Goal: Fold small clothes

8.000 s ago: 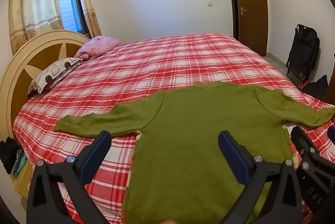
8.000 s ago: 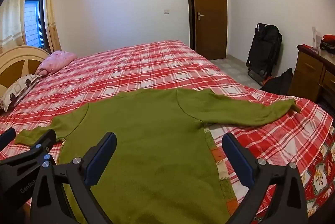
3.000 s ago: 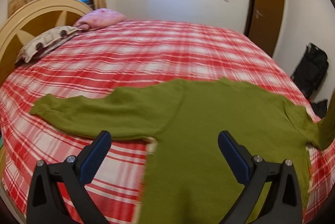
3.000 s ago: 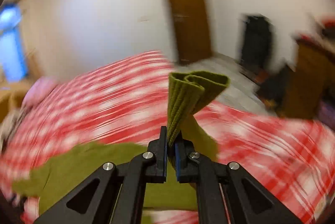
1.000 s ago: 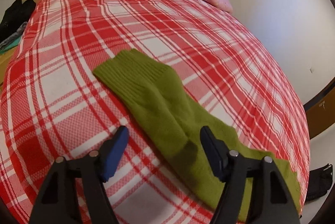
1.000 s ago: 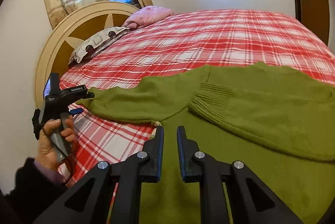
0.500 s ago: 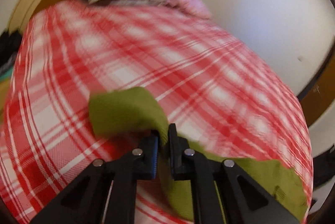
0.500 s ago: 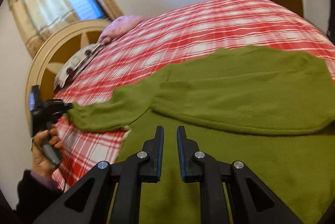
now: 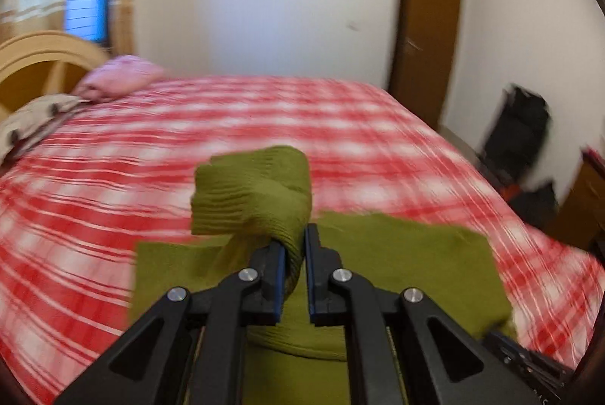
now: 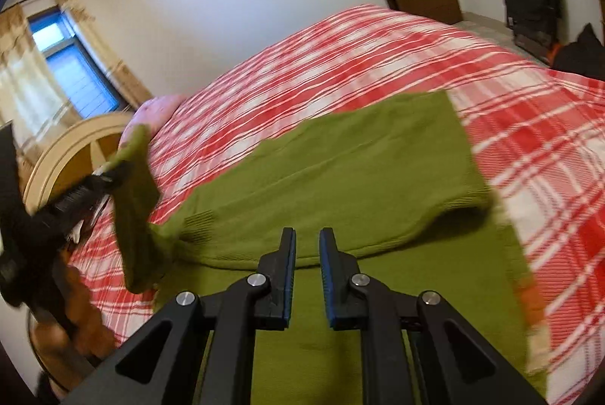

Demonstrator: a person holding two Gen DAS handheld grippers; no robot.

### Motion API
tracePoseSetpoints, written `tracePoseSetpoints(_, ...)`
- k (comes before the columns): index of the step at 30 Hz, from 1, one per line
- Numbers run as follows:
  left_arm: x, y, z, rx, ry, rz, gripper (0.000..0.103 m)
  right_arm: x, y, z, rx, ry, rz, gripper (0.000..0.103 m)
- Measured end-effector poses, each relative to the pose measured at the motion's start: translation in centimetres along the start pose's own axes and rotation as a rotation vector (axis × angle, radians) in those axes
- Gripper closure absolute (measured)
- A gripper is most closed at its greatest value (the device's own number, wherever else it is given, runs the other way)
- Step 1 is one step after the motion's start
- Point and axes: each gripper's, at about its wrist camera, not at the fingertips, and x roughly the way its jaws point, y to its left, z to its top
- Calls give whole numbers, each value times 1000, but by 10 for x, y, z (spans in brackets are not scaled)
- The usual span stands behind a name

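Note:
A green knit sweater (image 10: 340,178) lies flat on the red plaid bed (image 10: 529,125). One sleeve is folded across its body, and that sleeve's ribbed cuff (image 10: 200,216) rests near the left edge. My left gripper (image 9: 294,246) is shut on the other sleeve's cuff (image 9: 253,193), holding it up in the air over the sweater body (image 9: 397,253). In the right wrist view, that left gripper (image 10: 109,174) shows at the left with the sleeve (image 10: 132,200) hanging from it. My right gripper (image 10: 306,238) hovers over the sweater's lower part, shut with nothing between its fingers.
A pink pillow (image 9: 121,76) and a patterned pillow (image 9: 30,129) lie by the curved headboard (image 9: 34,64). A brown door (image 9: 427,38), a black bag (image 9: 518,132) and a wooden dresser (image 9: 582,200) stand to the right of the bed. A person's hand (image 10: 75,310) holds the left gripper.
My left gripper closed on the sleeve cuff, lifted it off the bed and swung it towards the sweater's body. The right gripper drew back over the sweater, still shut and empty.

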Motion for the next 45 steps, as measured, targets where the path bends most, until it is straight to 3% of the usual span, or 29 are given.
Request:
tracePoseSetpoints(3, 20, -37, -22, 82, 66, -21, 94, -4, -11, -2, 20, -6, -10, 90)
tracePoseSetpoints(6, 34, -46, -41, 106, 153, -48, 85, -2, -19, -2, 42, -1, -23, 90)
tracePoseSetpoints(8, 34, -47, -51, 111, 206, -74, 64, 2, -24, 0, 74, 17, -3, 90)
tracePoseSetpoints(9, 31, -41, -55, 110, 222, -71, 36, 4, -25, -1, 91, 27, 19, 89)
tracePoseSetpoints(10, 27, -44, -60, 104, 217, -59, 19, 6, -28, 0, 112, 40, 46, 84)
tracePoseSetpoints(11, 14, -31, -63, 86, 184, -52, 16, 7, -29, 1, 128, 49, 76, 76)
tracePoseSetpoints(13, -1, -19, -69, 77, 149, -67, 15, 4, -27, 3, 142, 28, 124, 36)
tracePoseSetpoints(14, -10, -11, -72, 76, 139, -68, 14, 0, -25, 5, 152, -2, 150, 33)
tracePoseSetpoints(17, -31, 21, -82, 52, 104, 19, 11, 8, -6, 15, 91, 20, 216, 33)
tracePoseSetpoints(22, -33, 60, -94, -14, 119, 161, 11, 55, 65, 13, -230, 142, 85, 33)
tracePoseSetpoints(25, -31, 76, -97, -54, 137, 201, 11, 81, 108, -2, -441, 138, 30, 33)
tracePoseSetpoints(27, -33, 83, -98, -83, 145, 212, 11, 110, 132, -15, -622, 154, -86, 33)
tracePoseSetpoints(29, -33, 88, -98, -101, 156, 214, 11, 132, 134, -21, -687, 202, -134, 33)
tracePoseSetpoints(30, -34, 90, -99, -103, 156, 218, 11, 137, 129, -20, -684, 209, -156, 37)
tracePoseSetpoints(31, -36, 95, -100, -104, 156, 223, 11, 137, 120, -15, -659, 204, -174, 59)
tracePoseSetpoints(33, -38, 98, -101, -107, 150, 231, 11, 133, 98, 2, -554, 217, -147, 93)
tracePoseSetpoints(38, -30, 107, -106, -138, 181, 216, 11, 85, 22, 38, -235, 96, -71, 92)
tracePoseSetpoints(42, -24, 104, -110, -142, 198, 209, 11, 60, -34, 36, -49, 67, -33, 91)
tracePoseSetpoints(44, -22, 103, -111, -146, 209, 206, 11, 57, -46, 30, 19, 129, 22, 77)
tracePoseSetpoints(45, -21, 104, -111, -152, 214, 204, 11, 56, -50, 29, 41, 140, 38, 61)
